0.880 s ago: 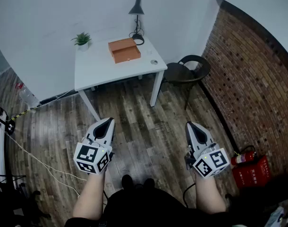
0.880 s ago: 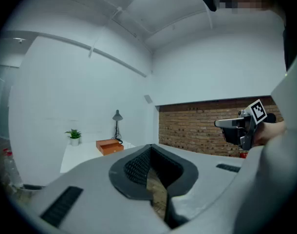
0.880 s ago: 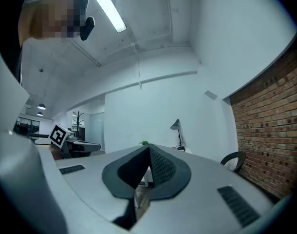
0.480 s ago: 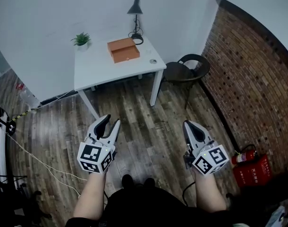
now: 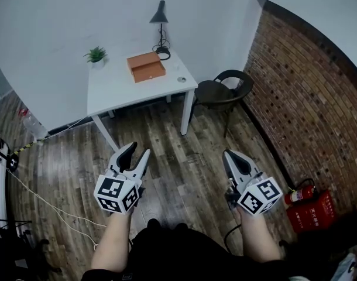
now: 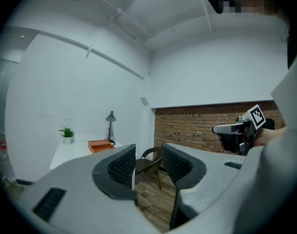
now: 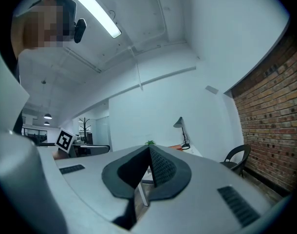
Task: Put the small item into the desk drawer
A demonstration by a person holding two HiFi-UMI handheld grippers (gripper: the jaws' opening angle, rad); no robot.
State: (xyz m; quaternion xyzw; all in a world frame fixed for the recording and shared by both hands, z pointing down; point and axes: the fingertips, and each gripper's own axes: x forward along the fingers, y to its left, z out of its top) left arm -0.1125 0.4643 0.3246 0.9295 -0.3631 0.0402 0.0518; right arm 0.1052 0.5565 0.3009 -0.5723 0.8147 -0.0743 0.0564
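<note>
While we stand well back from the desk (image 5: 117, 89), the small item (image 5: 181, 79) lies near its right edge, beside the orange drawer (image 5: 146, 67). A hasty reach could knock it to the floor. Our left gripper (image 5: 138, 151) gapes wide, empty; our right gripper (image 5: 229, 156) is closed on nothing.

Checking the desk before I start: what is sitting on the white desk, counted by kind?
potted plant: 1
desk lamp: 1
orange drawer box: 1
small round item: 1
Total: 4
</note>
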